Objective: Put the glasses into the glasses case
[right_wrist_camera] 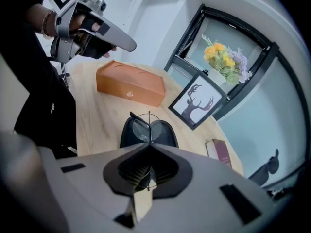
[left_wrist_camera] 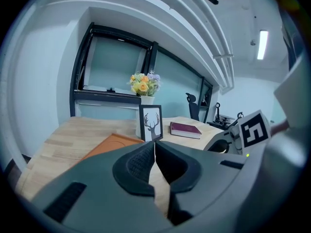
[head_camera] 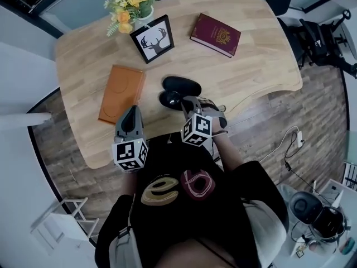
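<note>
The black glasses case (head_camera: 182, 85) lies open at the near middle of the wooden table (head_camera: 251, 60). My right gripper (head_camera: 183, 101) points down over the case's near half and is shut on the thin-framed glasses (right_wrist_camera: 142, 130). In the right gripper view the glasses' clear lenses hang just above the case (right_wrist_camera: 166, 134), held by the frame between the jaws of the right gripper (right_wrist_camera: 149, 150). My left gripper (head_camera: 131, 111) hovers to the left of the case, over the table's near edge. The jaws of the left gripper (left_wrist_camera: 155, 149) are shut with nothing between them.
An orange box (head_camera: 121, 94) lies left of the case. Behind them stand a framed deer picture (head_camera: 152, 39) and a vase of flowers (head_camera: 129, 4). A dark red book (head_camera: 215, 34) lies at the back right. Cables cross the floor to the right.
</note>
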Available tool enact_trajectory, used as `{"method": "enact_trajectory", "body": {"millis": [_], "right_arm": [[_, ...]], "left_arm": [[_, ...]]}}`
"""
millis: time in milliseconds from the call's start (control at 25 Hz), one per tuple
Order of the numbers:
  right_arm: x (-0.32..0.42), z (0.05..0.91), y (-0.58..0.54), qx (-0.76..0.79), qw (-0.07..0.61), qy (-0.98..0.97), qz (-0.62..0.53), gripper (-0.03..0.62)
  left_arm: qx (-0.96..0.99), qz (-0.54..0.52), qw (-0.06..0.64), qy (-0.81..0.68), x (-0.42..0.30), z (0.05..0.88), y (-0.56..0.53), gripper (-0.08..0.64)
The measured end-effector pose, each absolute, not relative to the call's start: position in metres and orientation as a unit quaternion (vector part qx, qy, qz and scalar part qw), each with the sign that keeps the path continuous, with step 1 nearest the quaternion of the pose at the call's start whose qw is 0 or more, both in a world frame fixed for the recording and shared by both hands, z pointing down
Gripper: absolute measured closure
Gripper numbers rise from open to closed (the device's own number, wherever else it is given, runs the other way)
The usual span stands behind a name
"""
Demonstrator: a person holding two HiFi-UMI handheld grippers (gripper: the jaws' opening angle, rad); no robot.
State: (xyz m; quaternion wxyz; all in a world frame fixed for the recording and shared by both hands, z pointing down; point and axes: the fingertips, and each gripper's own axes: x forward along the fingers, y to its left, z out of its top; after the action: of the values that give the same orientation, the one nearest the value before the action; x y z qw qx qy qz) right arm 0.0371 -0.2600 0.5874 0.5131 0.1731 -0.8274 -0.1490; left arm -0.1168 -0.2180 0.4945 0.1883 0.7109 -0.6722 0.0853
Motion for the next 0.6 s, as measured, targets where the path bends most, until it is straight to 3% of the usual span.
{"method": "enact_trajectory", "body": {"millis": [600], "right_arm": [[0.025,0.621,-0.262,0.096,0.554,-0.817,-0.126,0.578]], "left_arm": [[0.675,0.082,0.207,-0.703,-0.14,0.507,-0.214,0.54]]}}
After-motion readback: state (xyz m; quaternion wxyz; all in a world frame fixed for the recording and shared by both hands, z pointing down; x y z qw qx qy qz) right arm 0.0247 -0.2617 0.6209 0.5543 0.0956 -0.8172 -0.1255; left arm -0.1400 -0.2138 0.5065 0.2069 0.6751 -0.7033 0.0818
